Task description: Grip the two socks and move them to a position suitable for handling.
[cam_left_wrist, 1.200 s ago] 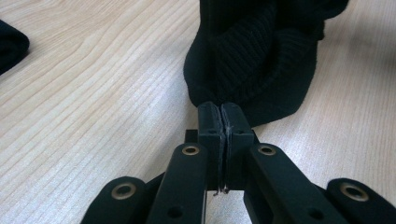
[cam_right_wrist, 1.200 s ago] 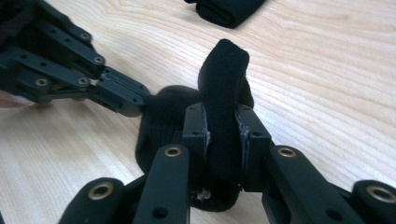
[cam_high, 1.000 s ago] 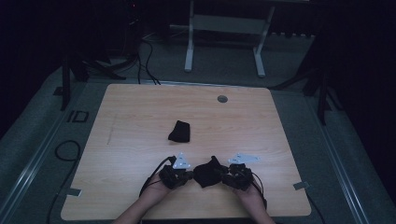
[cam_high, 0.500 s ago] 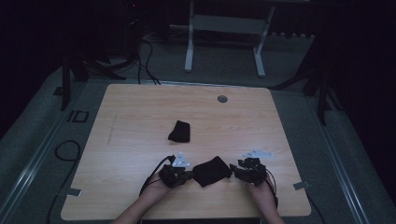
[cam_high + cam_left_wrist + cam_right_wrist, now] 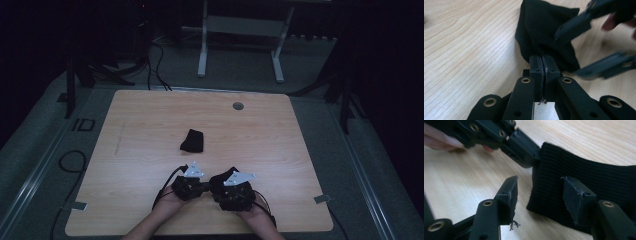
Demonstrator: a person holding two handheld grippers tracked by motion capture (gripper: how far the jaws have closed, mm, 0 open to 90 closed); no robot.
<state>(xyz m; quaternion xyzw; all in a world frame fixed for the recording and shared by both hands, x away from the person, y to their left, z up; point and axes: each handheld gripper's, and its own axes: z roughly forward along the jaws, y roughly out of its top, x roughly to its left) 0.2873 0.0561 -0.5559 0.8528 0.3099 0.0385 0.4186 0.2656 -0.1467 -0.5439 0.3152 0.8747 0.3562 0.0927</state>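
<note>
two grippers work on a black cloth near the front edge of the table

the left gripper (image 5: 543, 65) is pressed tight on one edge of the black cloth (image 5: 544, 27), which lies flat on the table (image 5: 150, 125). the right gripper (image 5: 540, 195) has just been opening and its jaws stand apart over the cloth's other end, one jaw above it, not pinching. i think it should slide a jaw under that edge, then squeeze, while the left holds firm. a second dark cloth (image 5: 193, 140) lies farther back
</note>
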